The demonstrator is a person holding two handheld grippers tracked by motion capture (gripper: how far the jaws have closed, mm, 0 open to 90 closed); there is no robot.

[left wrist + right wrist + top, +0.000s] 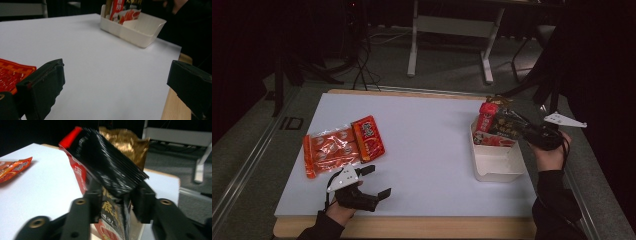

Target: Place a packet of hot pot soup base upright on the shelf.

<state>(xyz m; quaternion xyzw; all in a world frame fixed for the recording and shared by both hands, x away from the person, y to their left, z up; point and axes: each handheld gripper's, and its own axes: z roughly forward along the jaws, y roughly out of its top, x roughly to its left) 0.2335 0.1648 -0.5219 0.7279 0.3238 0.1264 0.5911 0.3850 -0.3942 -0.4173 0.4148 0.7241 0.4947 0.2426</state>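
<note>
Right gripper (523,128): jaws around black packet (112,172), grip unclear | packet: in white tray (497,165) | left gripper (374,181): jaws spread, empty, beside orange packets (342,145)

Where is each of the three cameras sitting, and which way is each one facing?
High view: above the table's near edge, looking forward and down; both forearms, left gripper, right gripper.
Left gripper view: rides on it, low, facing the white box; own open jaws.
Right gripper view: rides on it, facing the black packet between its jaws.
Shared: box, orange packets.
</note>
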